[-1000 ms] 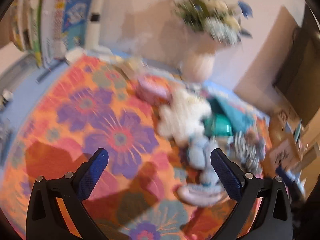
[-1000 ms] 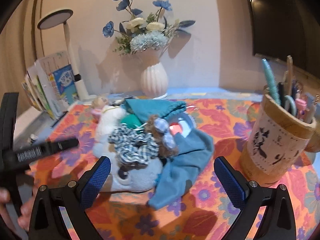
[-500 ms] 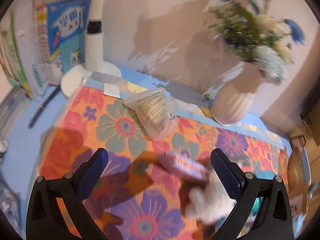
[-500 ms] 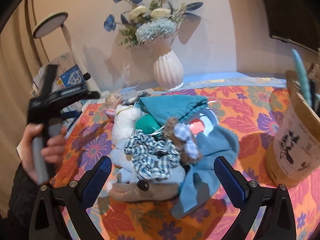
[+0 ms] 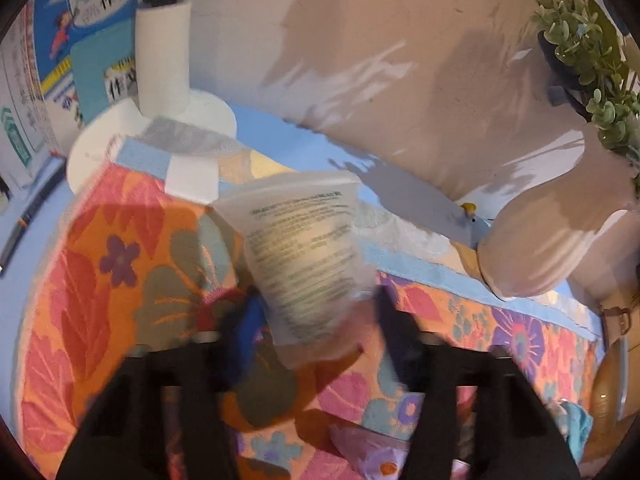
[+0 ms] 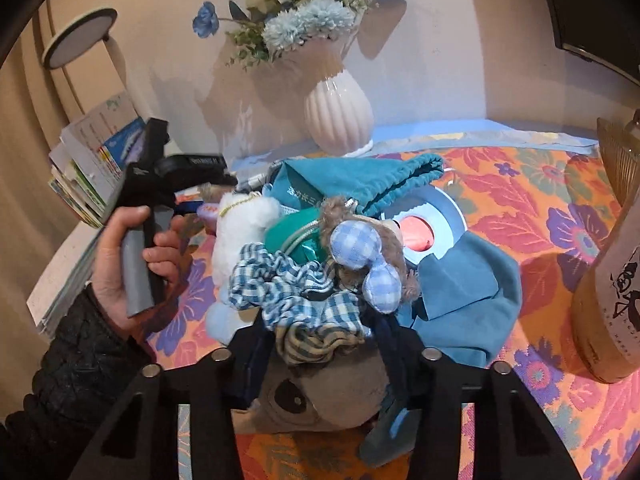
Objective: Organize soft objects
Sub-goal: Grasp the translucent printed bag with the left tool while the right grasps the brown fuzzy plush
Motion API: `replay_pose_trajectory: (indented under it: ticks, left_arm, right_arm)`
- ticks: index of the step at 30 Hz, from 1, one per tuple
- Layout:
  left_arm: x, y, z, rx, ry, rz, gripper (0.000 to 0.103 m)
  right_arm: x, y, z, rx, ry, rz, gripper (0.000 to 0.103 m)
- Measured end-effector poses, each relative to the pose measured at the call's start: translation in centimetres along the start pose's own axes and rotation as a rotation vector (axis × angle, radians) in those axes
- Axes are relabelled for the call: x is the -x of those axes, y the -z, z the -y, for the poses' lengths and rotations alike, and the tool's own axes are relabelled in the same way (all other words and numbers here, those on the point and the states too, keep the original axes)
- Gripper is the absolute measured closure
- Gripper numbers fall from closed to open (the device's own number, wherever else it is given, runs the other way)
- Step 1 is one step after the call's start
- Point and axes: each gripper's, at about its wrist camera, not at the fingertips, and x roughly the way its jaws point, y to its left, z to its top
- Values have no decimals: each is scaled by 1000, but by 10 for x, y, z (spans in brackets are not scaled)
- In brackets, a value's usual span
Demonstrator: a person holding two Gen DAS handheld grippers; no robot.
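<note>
1. The left gripper point(image 5: 316, 320) sat low over the floral cloth point(image 5: 100, 280), its jaws part-closed on either side of a clear plastic packet point(image 5: 300, 256); motion blur hid whether the pads touched it.
2. The packet lay near the cloth's far edge, its long axis running away from the camera and leaning left, the wide printed end toward the wall, the narrow end between the fingers.
3. The right gripper point(image 6: 320, 344) had narrowed around the near edge of the soft pile, its fingers flanking a checked scrunchie point(image 6: 304, 300) above a brown plush point(image 6: 320, 396); I cannot tell whether it gripped.
4. The pile sat mid-cloth, before the white vase point(image 6: 338, 116): a white plush point(image 6: 244, 224) on the left, a teal pouch point(image 6: 360, 180) behind with its mouth toward the right, and a blue cloth point(image 6: 468, 292) on the right.
</note>
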Motion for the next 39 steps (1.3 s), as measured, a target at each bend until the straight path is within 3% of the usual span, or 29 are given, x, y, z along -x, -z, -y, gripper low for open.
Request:
replay_pose_trajectory:
  ticks: [2,4,11,16,19,21,23,25,27,29,31,35,39]
  left_arm:
    - [4,0,1,-12,14,15,76]
    - [17,3,2,-14,25,42,77]
    - [97,35,19,-84,101,151,78]
    - [154,86,32,-145,152,178,78]
    - [169,121,41,-171,161,195,78]
    - [167,142,46,-180,131,203,78]
    - [160,159,50,-160,154,172,78]
    - [149,172,52,-148,171,153,78]
    - [141,182,57,-161,157,148,78]
    - [137,193,61,-188,121,158,78]
    - [132,198,58,-198,112,157,78]
    - [132,199,50,-174,162,173,78]
    - [128,202,54,-190,159,157,78]
  right_arm:
    - [4,1,0,11,-12,17,66]
    - [9,0,-2,12,-22,37,81]
    - [48,-1,-8,44,-50,130,82]
    - [87,15,-10,82,-55,160,82]
    - [104,36,-7,120,-65,134,82]
    - [104,51,-4,153,-77,70,82]
    - [101,67,4,153,-71,5,82]
    - [92,78,17,102,-96,-88,77]
    - [83,84,29,54,-82,-162,64]
    - [81,86,38,23,-65,-197,31]
    - [85,87,43,5,-61,-181,19]
    - [84,83,42,8,-53,-173,17]
    - [76,76,37,-1,-52,-168,17]
